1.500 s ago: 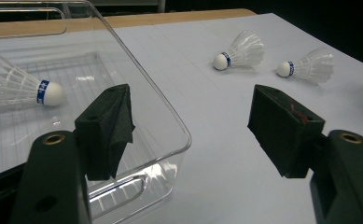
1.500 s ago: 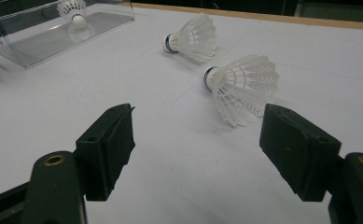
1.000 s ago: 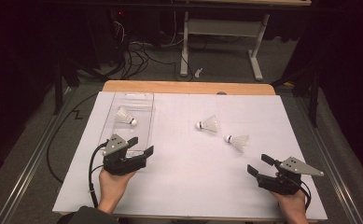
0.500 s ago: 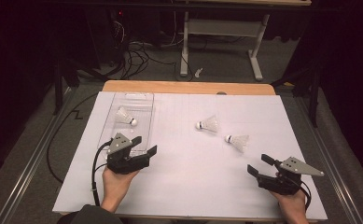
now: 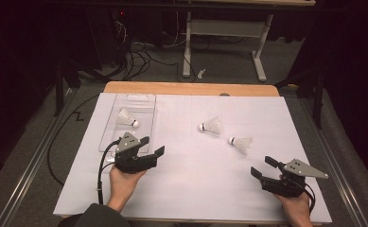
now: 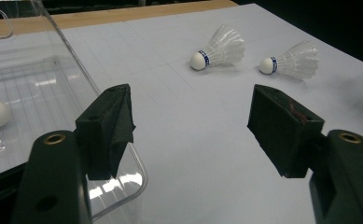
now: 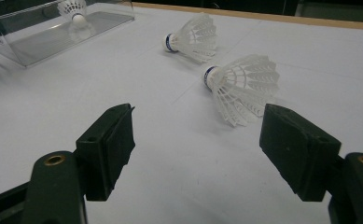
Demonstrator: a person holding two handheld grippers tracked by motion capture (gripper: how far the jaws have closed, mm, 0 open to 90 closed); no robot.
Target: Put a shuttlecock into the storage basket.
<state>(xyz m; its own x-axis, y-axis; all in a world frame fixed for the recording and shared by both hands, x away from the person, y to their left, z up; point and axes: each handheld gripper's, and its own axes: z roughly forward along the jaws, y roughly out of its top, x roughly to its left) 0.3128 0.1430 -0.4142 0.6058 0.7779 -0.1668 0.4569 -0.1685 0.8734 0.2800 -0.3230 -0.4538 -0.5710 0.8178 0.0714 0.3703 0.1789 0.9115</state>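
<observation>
High view: my left tool (image 5: 154,146) and right tool (image 5: 262,167) wait wide open, because two white feathered shuttlecocks (image 5: 211,126) (image 5: 240,143) lie outside the clear plastic tray (image 5: 146,103).

Count's in: three shuttlecocks on the table. One shuttlecock (image 5: 127,117) lies inside the clear tray (image 5: 107,137), and that's the lone tray out there. Two more sit loose on the white sheet (image 5: 191,189), the middle shuttlecock (image 5: 211,126) and the right-hand shuttlecock (image 5: 240,143), just beside each other. One white sheet, one wooden table (image 5: 191,88). Two grippers, left gripper (image 5: 154,146) and right gripper (image 5: 261,167). Behind, dimly, what looks like one desk frame (image 5: 224,33).
</observation>
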